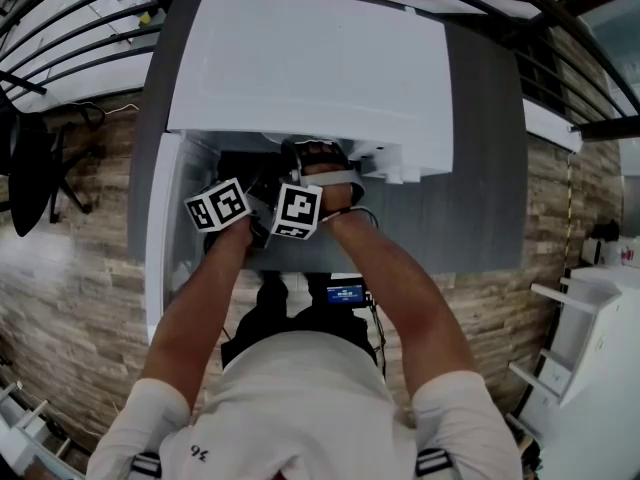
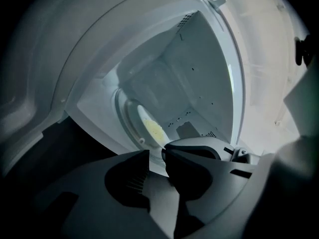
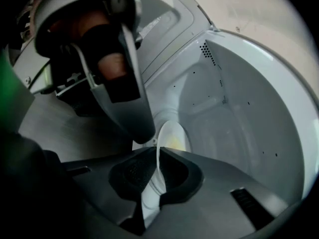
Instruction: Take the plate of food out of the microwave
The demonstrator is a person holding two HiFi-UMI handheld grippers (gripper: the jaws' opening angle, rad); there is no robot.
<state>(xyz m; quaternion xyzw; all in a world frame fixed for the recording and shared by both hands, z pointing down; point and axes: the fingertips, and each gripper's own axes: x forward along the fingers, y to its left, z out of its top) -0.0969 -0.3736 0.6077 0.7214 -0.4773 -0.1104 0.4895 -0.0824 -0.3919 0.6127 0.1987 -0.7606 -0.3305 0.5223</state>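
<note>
Plate w/ yellow food sits inside the microwave cavity, on the turntable; the microwave stands on the grey tabletop. Both grippers reach into the cavity opening side by side, forearms roughly parallel and extended away from the body. Right gripper: fingers closed on the plate's near rim, thin white edge running straight between them, rest of the plate extending far of the tips. Left gripper: fingers narrowed to a slim gap, tips at the rim just left of the right gripper's hold; whether they actually pinch the rim can't be confirmed. Key relation: plate lies far of both fingertip pairs, so extraction direction is straight back toward the near side, approx. level, rim kept in line w/ the finger gap.
</note>
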